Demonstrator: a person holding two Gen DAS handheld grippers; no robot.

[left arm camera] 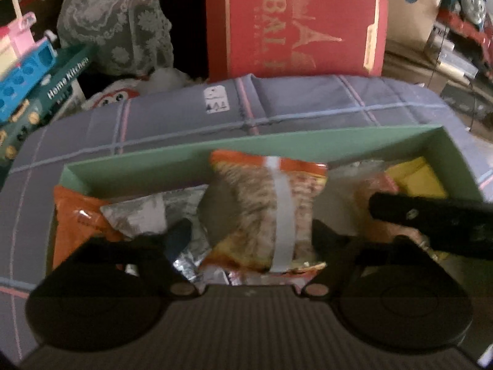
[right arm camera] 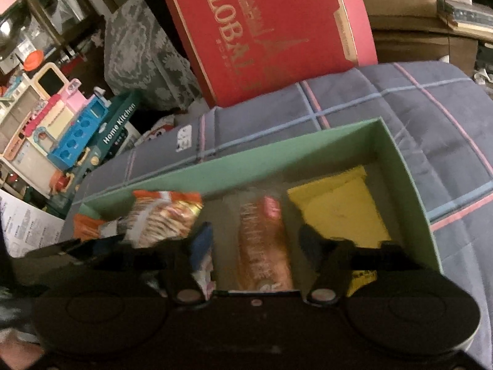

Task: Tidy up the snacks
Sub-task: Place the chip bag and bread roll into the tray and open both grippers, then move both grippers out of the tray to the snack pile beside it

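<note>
On the checked grey bedcover (left arm camera: pixel 308 98) the green box (right arm camera: pixel 277 151) already holds several snack packets, and both the left gripper (left arm camera: pixel 251 234) and right gripper (right arm camera: pixel 255 243) hang over it, jaws wide and gripping nothing, so sorting looks nearly finished.

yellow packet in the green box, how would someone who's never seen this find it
Start at the green box sitting on the grey checked bedding, in front of the red carton. Look in its far right corner, past the long orange-brown packet. There lies the yellow packet: flat, plain yellow, while its neighbours are orange or patterned.
</note>
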